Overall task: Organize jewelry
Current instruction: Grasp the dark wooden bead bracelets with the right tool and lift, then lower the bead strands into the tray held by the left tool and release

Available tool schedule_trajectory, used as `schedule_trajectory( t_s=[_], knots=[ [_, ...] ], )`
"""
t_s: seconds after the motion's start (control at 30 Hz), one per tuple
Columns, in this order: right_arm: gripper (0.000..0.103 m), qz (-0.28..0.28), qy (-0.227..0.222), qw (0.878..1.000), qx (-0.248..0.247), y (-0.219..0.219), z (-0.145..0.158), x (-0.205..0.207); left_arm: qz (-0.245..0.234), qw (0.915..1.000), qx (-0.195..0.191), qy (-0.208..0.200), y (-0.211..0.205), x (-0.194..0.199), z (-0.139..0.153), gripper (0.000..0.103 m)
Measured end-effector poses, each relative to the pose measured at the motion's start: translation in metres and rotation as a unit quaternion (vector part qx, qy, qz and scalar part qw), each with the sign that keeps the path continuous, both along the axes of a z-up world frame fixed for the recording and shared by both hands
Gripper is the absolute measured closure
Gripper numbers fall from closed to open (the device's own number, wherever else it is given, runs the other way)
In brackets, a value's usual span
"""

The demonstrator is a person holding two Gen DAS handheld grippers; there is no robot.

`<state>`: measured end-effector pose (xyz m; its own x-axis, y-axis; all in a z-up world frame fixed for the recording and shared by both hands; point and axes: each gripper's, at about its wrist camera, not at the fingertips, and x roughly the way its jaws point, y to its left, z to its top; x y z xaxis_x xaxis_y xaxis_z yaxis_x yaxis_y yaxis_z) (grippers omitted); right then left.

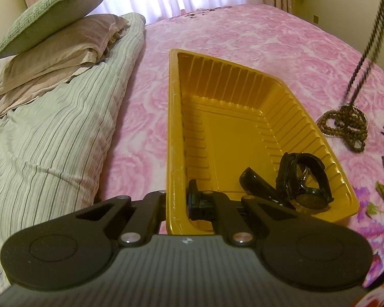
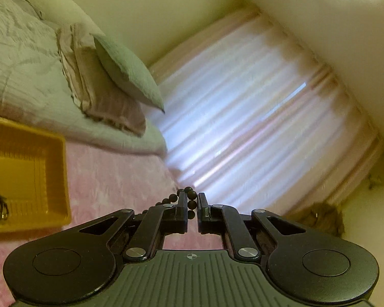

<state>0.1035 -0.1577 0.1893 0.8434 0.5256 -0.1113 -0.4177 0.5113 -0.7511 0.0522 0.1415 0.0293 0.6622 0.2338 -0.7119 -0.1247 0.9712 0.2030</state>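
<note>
1. Two hand-held grippers work over a bed (image 1: pixel 243 33) covered in a pink rose-patterned spread.
2. The left gripper (image 1: pixel 178 204) is closed on the near left wall of a yellow ribbed tray (image 1: pixel 175 133), one finger outside the wall and one inside.
3. The tray sits on the bed with its long axis running away from the left wrist camera, toward the curtained window (image 2: pixel 243 117).
4. A black wristwatch (image 1: pixel 304 179) lies in the tray's near right corner, resting on its side with its round face down toward the near wall. One loose strap end (image 1: pixel 261 185) angles toward the tray's middle.
5. The right gripper (image 2: pixel 192 203) is nearly closed, pinching a string of dark round beads (image 2: pixel 191 203) between its fingers. In the left wrist view this strand (image 1: pixel 371 41) hangs as a long, blurred dark line above the bed's right side.
6. A coil of brown beads (image 1: pixel 345 125) lies on the spread to the right of the tray, apart from it. The hanging strand's lower end reaches this pile.
7. Stacked pillows (image 1: pixel 51 38) and a striped quilt (image 1: pixel 51 140) lie along the bed's left side.
</note>
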Motion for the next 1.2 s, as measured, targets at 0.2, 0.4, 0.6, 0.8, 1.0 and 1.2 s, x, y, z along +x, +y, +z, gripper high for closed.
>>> schedule_trajectory(
  t_s=[0.2,0.4,0.6,0.8,1.0,1.2],
  knots=[
    [0.096,0.046,-0.03,0.998,-0.01,0.03,0.035,-0.003,-0.006,1.0,0.002,0.003,0.001,0.0,0.001,0.1],
    [0.096,0.077,-0.059,0.995,-0.011,0.058,0.073,-0.002,-0.013,0.9999,0.004,0.007,0.002,0.001,0.001,0.1],
    [0.096,0.105,-0.069,0.992,-0.013,0.083,0.087,-0.002,-0.015,0.9998,0.003,0.013,0.003,0.001,-0.001,0.1],
    [0.096,0.126,-0.051,0.99,-0.037,0.104,0.072,0.0,-0.015,0.9998,0.0,0.015,0.004,0.002,-0.002,0.1],
    [0.096,0.153,0.002,0.985,-0.08,0.129,0.047,0.01,-0.015,0.9998,-0.001,0.014,0.005,0.002,-0.002,0.1],
    [0.096,0.203,0.039,0.967,-0.146,0.156,0.02,0.013,-0.013,0.9998,-0.002,0.014,0.007,0.002,-0.003,0.1]
  ],
)
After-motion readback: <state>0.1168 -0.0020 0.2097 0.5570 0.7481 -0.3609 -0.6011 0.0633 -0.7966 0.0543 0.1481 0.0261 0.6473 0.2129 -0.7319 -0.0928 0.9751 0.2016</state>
